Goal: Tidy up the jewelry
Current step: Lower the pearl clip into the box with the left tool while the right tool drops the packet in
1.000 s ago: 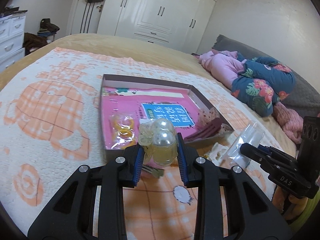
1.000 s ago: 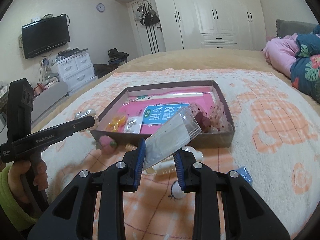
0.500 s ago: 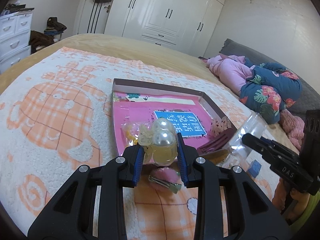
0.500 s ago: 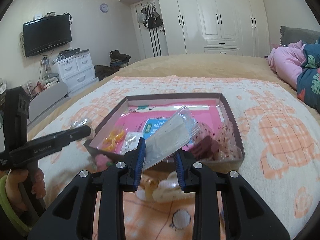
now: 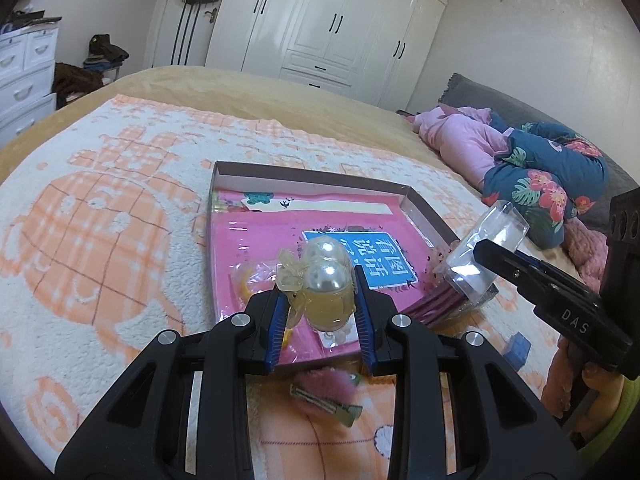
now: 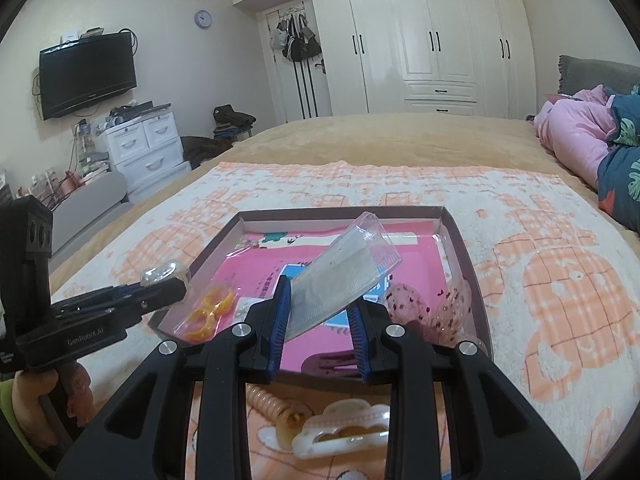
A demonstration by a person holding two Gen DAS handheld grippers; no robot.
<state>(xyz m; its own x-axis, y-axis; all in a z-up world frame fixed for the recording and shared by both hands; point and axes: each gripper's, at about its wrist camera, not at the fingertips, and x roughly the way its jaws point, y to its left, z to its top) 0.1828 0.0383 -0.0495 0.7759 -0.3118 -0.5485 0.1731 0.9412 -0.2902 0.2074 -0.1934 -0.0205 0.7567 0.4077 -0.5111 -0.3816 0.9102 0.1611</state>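
Step in hand: two pieces were being carried to the shallow box (image 6: 468,264) on the bed; both were held over its near edge, neither yet set down.
Left gripper (image 5: 320,312): jaws were drawn narrow and clamped on a yellowish hair clip with two pearl-like domes (image 5: 326,280); the pads were pressed on its sides.
Right gripper (image 6: 320,320): jaws were likewise narrow, closed on the lower end of a clear plastic packet (image 6: 348,272), which was tilted up to the right over the box.
Box contents: a pink sheet with a blue label (image 5: 362,248), an orange piece in a bag (image 6: 208,312) and spotted dark-red pieces (image 6: 424,304) at the right side were noted.
Left outside: a pink fluffy clip (image 5: 324,392), a coiled hair tie (image 6: 276,404) and a white cloud-shaped clip (image 6: 340,432) were seen on the blanket (image 5: 100,240) just before the box.
Next move, judged: each piece would need lowering onto a bare patch of the pink sheet before the jaws are released; the packet, being light and slippery, could slide.
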